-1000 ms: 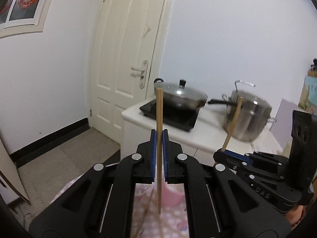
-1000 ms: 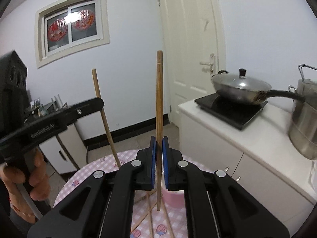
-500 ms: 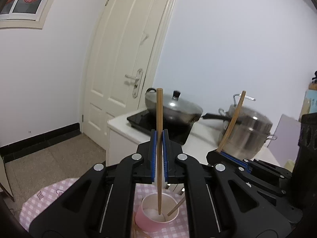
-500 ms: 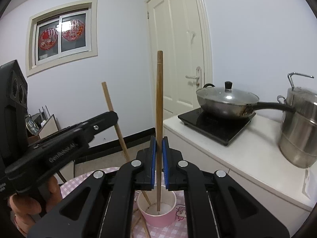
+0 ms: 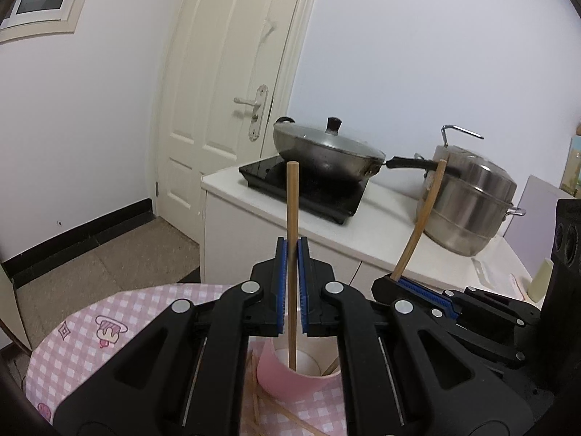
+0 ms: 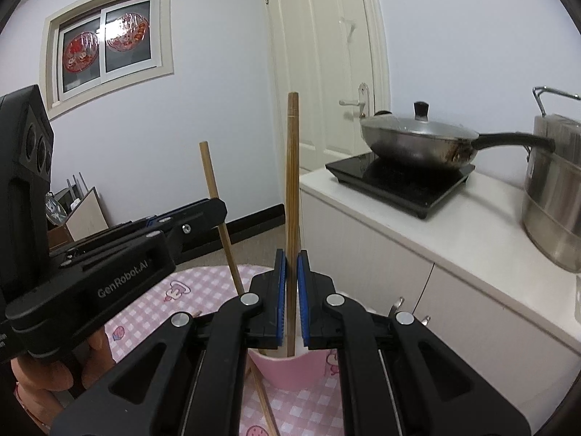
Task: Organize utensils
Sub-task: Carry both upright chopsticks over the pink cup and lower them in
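Left tongs (image 5: 291, 283) clench a chopstick (image 5: 292, 254) upright, its tip inside the pink cup (image 5: 290, 378) on the checked worktop (image 5: 83, 330); right tongs (image 6: 291, 290) grasp another chopstick (image 6: 292, 196) likewise above that cup.

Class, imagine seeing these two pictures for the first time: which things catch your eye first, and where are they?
Each pair of tongs, left tongs and right tongs, grips an upright chopstick, left chopstick and right chopstick, whose lower end dips into the pink cup on the pink checked tablecloth. Behind, a lidded wok sits on a black cooktop on the white counter.
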The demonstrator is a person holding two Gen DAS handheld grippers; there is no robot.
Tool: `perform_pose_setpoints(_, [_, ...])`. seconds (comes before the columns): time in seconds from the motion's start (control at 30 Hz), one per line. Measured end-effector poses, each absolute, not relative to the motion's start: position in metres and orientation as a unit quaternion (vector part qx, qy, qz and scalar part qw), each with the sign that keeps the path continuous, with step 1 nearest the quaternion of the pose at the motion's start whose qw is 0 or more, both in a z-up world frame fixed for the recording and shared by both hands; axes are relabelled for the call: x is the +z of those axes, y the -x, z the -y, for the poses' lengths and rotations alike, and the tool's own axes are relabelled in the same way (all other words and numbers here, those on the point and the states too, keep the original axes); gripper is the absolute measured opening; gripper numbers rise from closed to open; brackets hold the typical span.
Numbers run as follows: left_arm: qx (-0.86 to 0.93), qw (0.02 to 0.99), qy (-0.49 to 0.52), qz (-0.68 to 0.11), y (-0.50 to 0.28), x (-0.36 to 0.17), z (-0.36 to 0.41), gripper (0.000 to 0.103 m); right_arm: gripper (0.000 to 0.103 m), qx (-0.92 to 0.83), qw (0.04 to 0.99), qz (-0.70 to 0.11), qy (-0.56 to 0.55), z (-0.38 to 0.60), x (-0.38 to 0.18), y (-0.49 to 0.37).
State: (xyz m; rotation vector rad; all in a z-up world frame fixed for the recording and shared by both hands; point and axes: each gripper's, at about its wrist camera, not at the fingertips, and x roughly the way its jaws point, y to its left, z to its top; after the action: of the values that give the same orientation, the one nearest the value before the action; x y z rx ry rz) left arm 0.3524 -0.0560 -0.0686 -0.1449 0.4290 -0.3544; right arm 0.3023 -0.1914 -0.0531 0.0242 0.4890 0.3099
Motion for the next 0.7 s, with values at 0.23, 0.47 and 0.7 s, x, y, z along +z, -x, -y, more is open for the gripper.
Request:
perform_pose_setpoints(0.23, [-0.174, 0.954, 0.071, -0.235, -0.354, -0.078, 0.053, 0.006, 0.005, 0.146, 0.957, -0.251, -0.016, 0.193, -0.059, -0.301])
perform_pose_setpoints(0.47, [-0.175, 0.948, 0.074, -0.256, -0.352, -0.082, 0.051, 0.007, 0.006, 0.140, 0.954, -0.263, -0.023, 0.197, -0.066, -0.301])
perform_pose_setpoints(0.7, [-0.187, 0.937, 0.086, -0.284, -0.353, -0.085, 0.051, 0.007, 0.020, 0.137, 0.953, -0.269, -0.030, 0.198, -0.062, -0.295])
